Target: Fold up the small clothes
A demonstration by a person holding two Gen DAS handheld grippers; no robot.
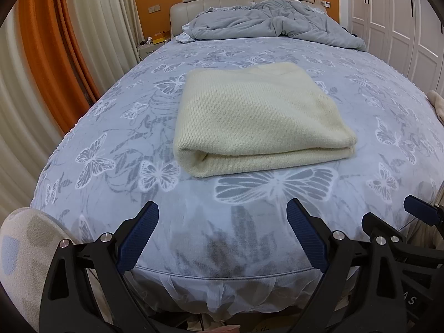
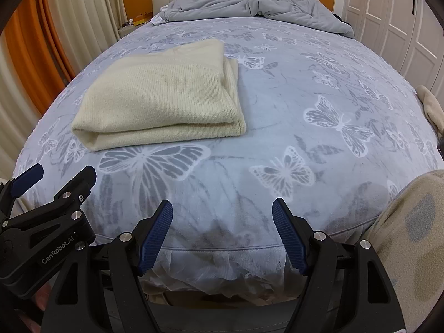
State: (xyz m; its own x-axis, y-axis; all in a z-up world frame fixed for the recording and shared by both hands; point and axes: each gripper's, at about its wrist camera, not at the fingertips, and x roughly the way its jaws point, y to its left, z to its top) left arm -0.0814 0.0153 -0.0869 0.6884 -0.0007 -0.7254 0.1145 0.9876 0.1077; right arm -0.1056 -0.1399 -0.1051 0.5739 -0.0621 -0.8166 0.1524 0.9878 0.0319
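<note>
A cream knitted garment (image 1: 255, 119) lies folded into a neat rectangle on the butterfly-print bed sheet (image 1: 116, 138); in the right wrist view the same garment (image 2: 166, 94) sits to the left. My left gripper (image 1: 222, 211) hangs open over the bed's near edge, short of the garment, with nothing between its blue pads. My right gripper (image 2: 222, 208) is open too, beside the left one and over bare sheet (image 2: 305, 97). Each gripper shows in the other's view: the right gripper (image 1: 394, 216) at the far right, the left gripper (image 2: 63, 177) at the far left.
A crumpled grey duvet (image 1: 272, 25) is heaped at the headboard end. Another cream cloth (image 2: 430, 105) lies at the bed's right edge. Curtains (image 1: 41, 83) hang on the left, white wardrobe doors (image 1: 402, 27) stand on the right. A patterned sleeve (image 2: 410, 236) shows beside the right gripper.
</note>
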